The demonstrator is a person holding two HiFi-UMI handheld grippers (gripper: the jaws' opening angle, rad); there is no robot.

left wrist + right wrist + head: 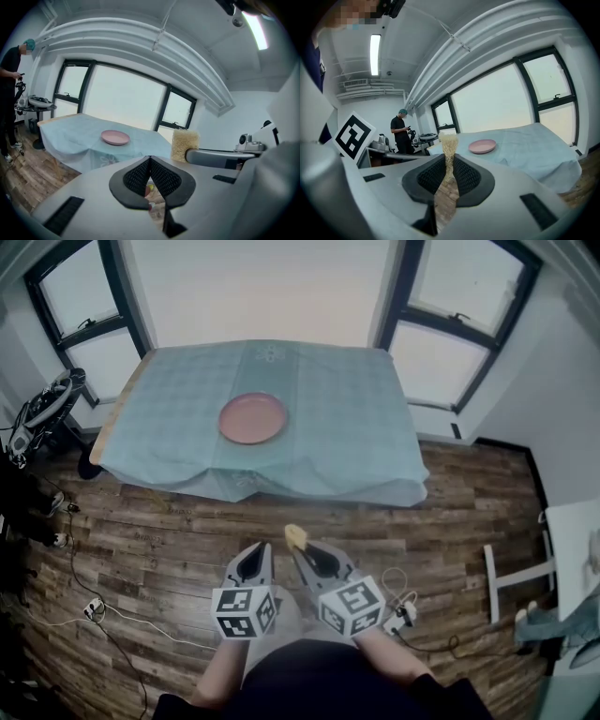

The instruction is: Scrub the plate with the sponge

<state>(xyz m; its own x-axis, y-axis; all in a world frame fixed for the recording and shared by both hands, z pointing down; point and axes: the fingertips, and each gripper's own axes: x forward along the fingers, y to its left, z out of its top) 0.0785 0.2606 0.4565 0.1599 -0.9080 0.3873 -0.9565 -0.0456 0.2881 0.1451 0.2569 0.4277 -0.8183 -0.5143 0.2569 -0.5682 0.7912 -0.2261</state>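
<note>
**Hand-held gripper pair off the counter, sponge pinched, plate not reached**

Right hand-held gripper [449, 164] is clamped on the yellow sponge [449, 145]. The pads bite its lower part and most of it sticks out past the tips. Left hand-held gripper [150, 161] has its jaws fully together with nothing between them. In the head view, both sit low over the wood floor [169, 549], just beside each other.

The pink plate [253, 418] lies flat and alone on the cloth-covered counter [356, 427], left of its middle and well apart from both grippers.

Handling, judged:
- Sponge looks coarse, fibrous, light and soft. It squashes thin in the pinch and will likely flex when pushed, so the grip could sit nearer its middle for stiffness.
- Plate looks shallow, smooth and light, possibly plastic. It may skate or drag the loose cloth [234, 479] under scrubbing.
- Best hold on the plate is the near rim, pinned by the empty left tips, while the sponge works the inner face.
</note>
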